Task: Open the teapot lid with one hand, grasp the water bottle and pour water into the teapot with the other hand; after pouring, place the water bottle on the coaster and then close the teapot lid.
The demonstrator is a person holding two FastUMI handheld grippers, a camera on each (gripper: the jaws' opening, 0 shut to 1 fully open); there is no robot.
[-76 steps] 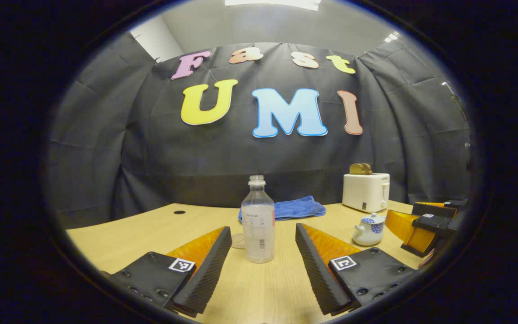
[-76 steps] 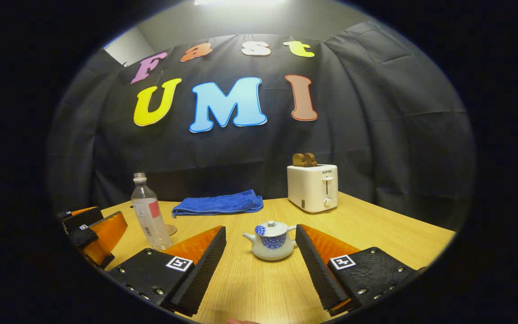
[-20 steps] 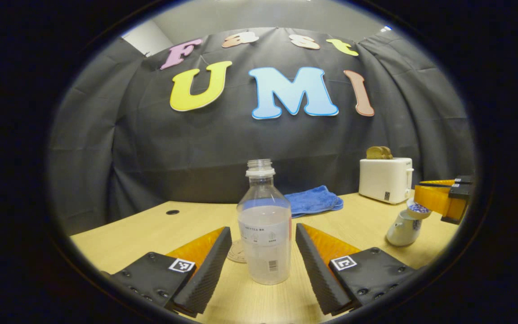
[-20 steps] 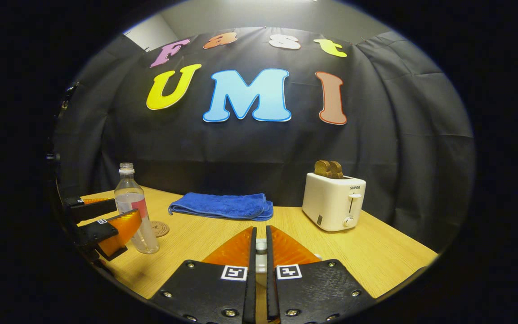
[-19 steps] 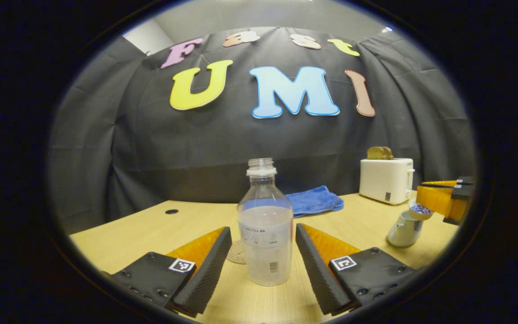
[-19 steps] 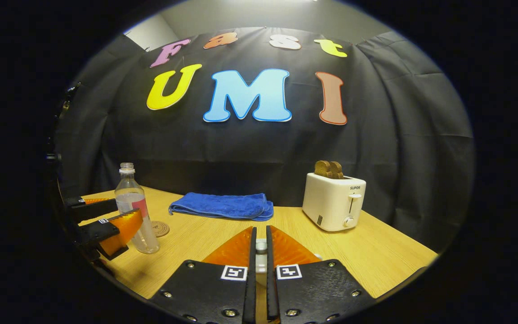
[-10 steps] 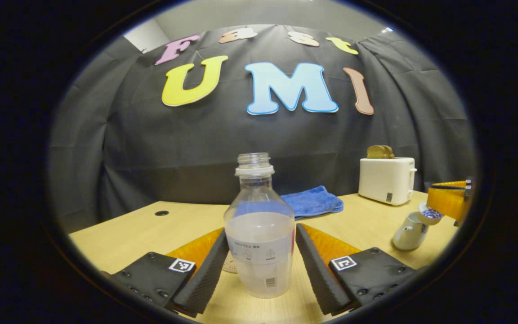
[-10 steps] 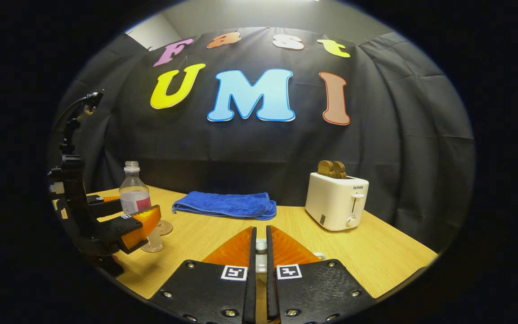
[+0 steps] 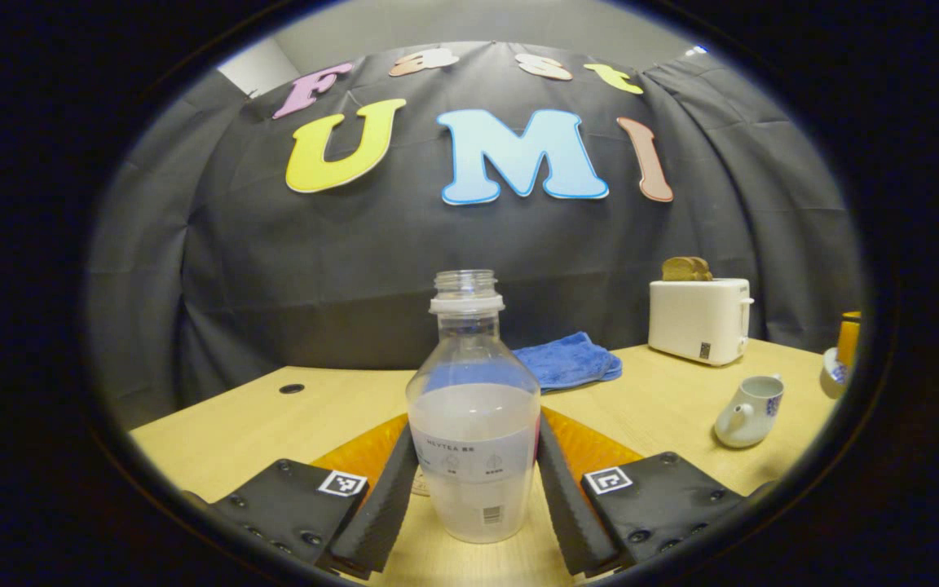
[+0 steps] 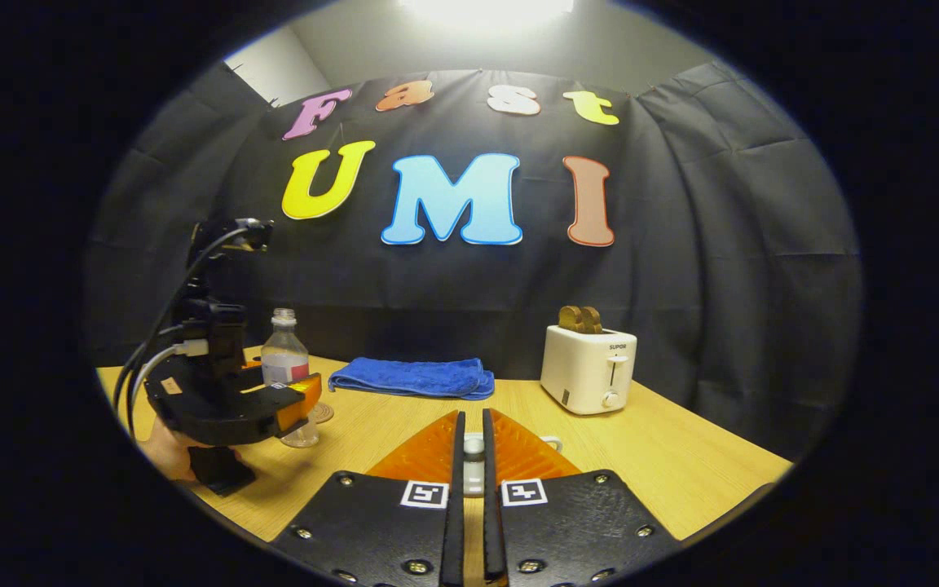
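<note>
In the left gripper view, the clear water bottle (image 9: pixel 473 456) stands capless on the wooden table (image 9: pixel 274 416), partly filled. My left gripper (image 9: pixel 476 424) is shut on its lower body, one finger pressing each side. At the right the white teapot (image 9: pixel 751 399) with a blue pattern sits open. Its lid (image 9: pixel 832 367) hangs off to the right of it, held by my right gripper (image 9: pixel 848 338). In the right gripper view, my right gripper (image 10: pixel 472 416) is shut on the lid's knob (image 10: pixel 473 447). The left gripper (image 10: pixel 290 399) and bottle (image 10: pixel 286 371) are at the left, beside the round coaster (image 10: pixel 321 413).
A white toaster (image 9: pixel 698 318) with toast stands at the back right, and a folded blue towel (image 9: pixel 567 367) lies at the back middle. A hand (image 10: pixel 164 456) holds the left gripper's handle, with cables above it. A small hole (image 9: pixel 291 388) marks the table's left side.
My left gripper's fingers have closed in on the bottle. My right gripper has carried the lid up and off to the right, leaving the teapot open.
</note>
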